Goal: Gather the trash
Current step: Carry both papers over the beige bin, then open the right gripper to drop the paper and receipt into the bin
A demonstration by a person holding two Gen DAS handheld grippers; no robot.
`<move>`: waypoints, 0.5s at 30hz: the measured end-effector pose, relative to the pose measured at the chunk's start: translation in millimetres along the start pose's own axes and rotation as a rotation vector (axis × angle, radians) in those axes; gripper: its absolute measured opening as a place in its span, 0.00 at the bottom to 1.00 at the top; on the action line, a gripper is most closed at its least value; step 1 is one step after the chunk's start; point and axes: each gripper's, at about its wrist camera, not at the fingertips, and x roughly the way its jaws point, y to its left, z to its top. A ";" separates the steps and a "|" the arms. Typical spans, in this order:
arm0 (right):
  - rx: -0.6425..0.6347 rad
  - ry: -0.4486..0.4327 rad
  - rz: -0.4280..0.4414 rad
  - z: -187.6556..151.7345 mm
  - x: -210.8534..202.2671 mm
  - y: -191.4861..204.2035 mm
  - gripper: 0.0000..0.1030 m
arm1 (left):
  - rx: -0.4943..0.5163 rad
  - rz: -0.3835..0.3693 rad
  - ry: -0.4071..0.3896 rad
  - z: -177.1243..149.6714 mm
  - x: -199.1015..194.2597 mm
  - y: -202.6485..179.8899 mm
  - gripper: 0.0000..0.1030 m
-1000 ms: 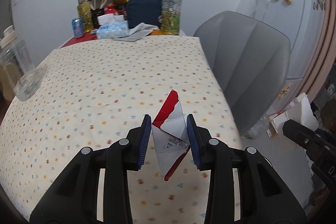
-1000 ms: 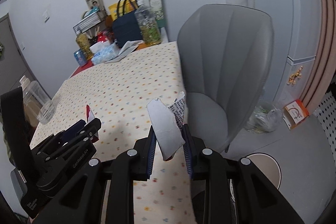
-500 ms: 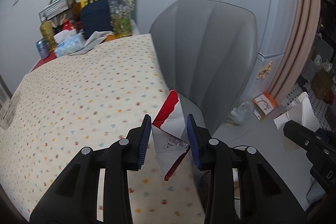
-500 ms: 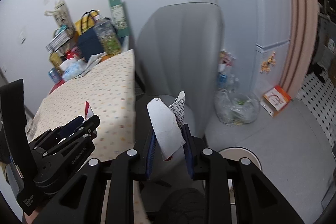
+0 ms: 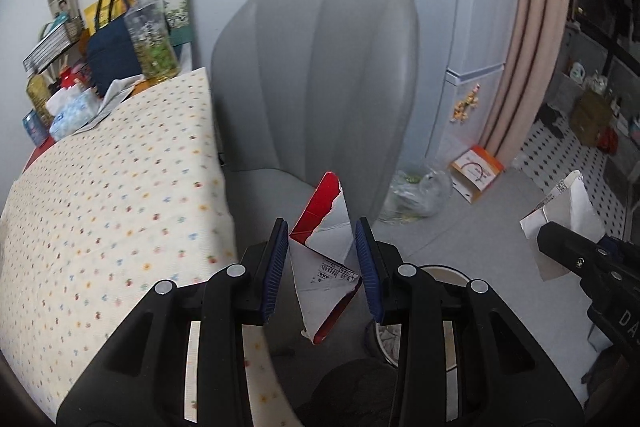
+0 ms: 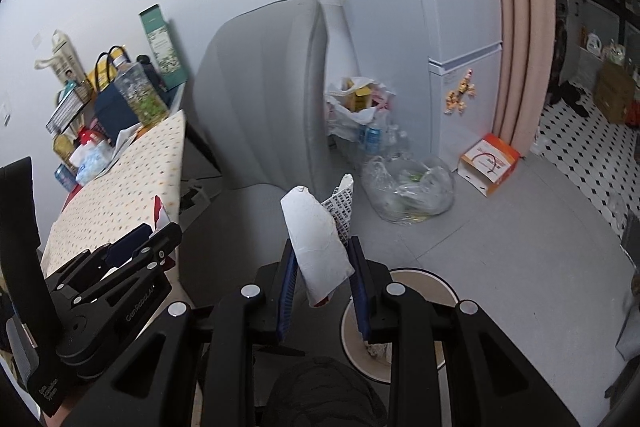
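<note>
Left gripper clamps a torn red-and-white carton piece beyond the table edge, before the grey chair. Right gripper pinches crumpled white paper above a round bin on the floor.

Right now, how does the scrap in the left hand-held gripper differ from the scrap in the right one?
The red-and-white torn carton piece in the left hand-held gripper is flat, angular card with red edges and a printed label. The white crumpled paper scrap in the right hand-held gripper is rounded and soft-looking, mostly plain white, with black print on a flap behind. Both stand upright, clamped between blue pads, above the floor near the round white bin.
</note>
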 end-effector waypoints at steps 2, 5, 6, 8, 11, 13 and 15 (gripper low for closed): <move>0.012 -0.002 -0.004 1.1 1.2 -6.9 0.27 | 0.011 -0.005 0.003 1.0 1.7 -6.9 0.34; 0.041 -0.014 -0.029 1.7 2.0 -18.3 0.36 | 0.022 -0.011 0.008 2.3 4.3 -14.2 0.34; 0.046 -0.017 -0.040 1.5 2.1 -21.1 0.44 | 0.025 -0.011 0.008 2.4 4.8 -15.7 0.34; 0.054 -0.017 -0.074 1.1 3.2 -27.6 0.54 | 0.030 -0.014 0.012 2.6 6.6 -18.9 0.34; 0.073 -0.012 -0.074 0.2 3.4 -35.7 0.59 | 0.040 -0.018 0.016 2.4 8.9 -24.7 0.34; 0.082 -0.015 -0.082 -0.6 1.8 -40.5 0.63 | 0.047 -0.024 0.019 2.6 10.3 -29.9 0.34; 0.090 -0.019 -0.087 -0.7 -0.1 -46.1 0.63 | 0.056 -0.030 0.021 3.0 12.0 -35.7 0.34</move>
